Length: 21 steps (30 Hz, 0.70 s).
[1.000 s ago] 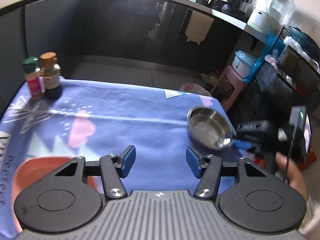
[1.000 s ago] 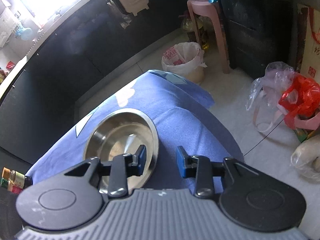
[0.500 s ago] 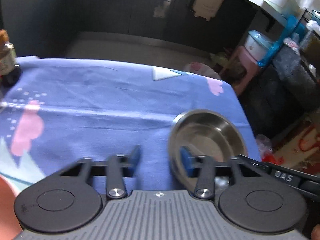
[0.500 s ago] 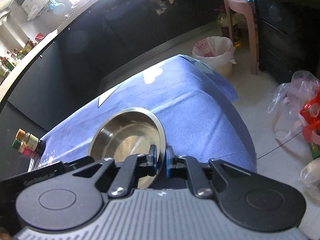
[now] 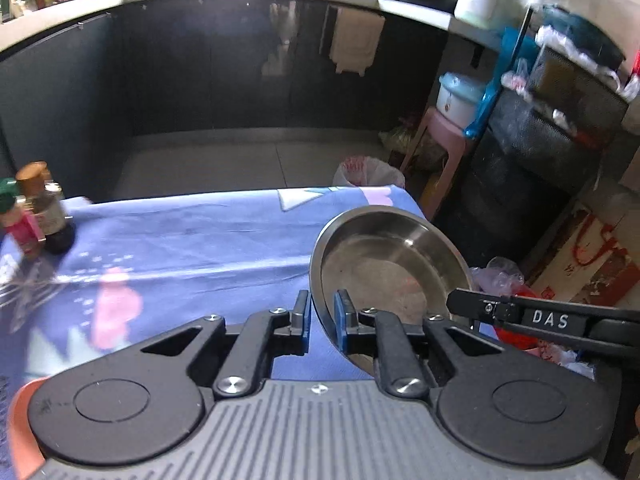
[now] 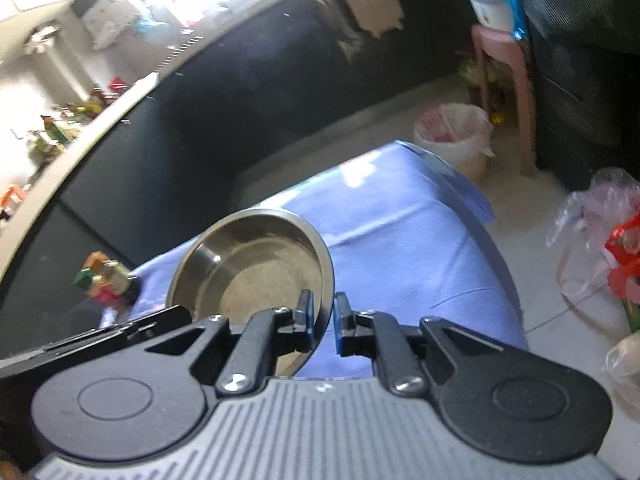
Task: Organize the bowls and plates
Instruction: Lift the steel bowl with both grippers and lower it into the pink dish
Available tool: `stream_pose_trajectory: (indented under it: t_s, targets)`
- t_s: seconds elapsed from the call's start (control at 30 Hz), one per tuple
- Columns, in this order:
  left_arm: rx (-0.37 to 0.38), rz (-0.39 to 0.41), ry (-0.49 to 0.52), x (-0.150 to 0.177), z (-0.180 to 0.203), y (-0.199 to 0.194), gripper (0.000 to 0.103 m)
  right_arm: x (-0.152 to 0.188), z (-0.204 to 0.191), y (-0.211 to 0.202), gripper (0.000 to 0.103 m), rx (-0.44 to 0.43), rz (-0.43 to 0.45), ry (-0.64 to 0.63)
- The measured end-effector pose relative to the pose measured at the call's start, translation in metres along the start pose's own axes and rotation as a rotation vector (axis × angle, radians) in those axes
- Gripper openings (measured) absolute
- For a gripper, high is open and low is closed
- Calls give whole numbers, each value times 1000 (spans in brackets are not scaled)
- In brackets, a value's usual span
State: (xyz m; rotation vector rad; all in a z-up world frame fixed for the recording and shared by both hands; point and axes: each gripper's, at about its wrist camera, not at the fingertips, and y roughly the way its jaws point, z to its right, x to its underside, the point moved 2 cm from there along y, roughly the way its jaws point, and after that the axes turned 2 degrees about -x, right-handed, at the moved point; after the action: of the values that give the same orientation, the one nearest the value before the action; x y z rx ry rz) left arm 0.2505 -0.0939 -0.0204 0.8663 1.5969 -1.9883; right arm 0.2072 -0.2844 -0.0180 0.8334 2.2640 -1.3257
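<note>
The worktop point(image 5: 192, 240), under its blue patterned cloth, carries two condiment bottles point(image 5: 36, 208) at its far left corner and an orange plate point(image 5: 20, 420) whose edge shows near me. Above the right end I hold the steel bowl point(image 5: 384, 264) tilted off the cloth, my left gripper point(image 5: 322, 320) pinched on its left rim and my right gripper point(image 6: 322, 320) on its opposite rim. I judge this the carrying step; next it needs levelling and bringing toward that plate, both grips held.
</note>
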Motion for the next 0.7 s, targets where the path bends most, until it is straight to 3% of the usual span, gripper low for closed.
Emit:
stream_pose_trajectory:
  t_s: [0.2, 0.37, 0.5, 0.7]
  targets:
    - [-37, 51, -62, 16, -45, -63, 12, 21, -66, -26, 11, -86, -1, -111]
    - [-125, 8, -169, 52, -97, -102, 13, 52, -117, -13, 11, -157, -72, -188]
    - [-201, 11, -217, 81, -136, -120, 15, 79, -150, 13, 11, -184, -156, -242]
    - [-217, -28, -300, 102, -178, -113, 15, 98, -180, 41, 11, -163, -220, -291]
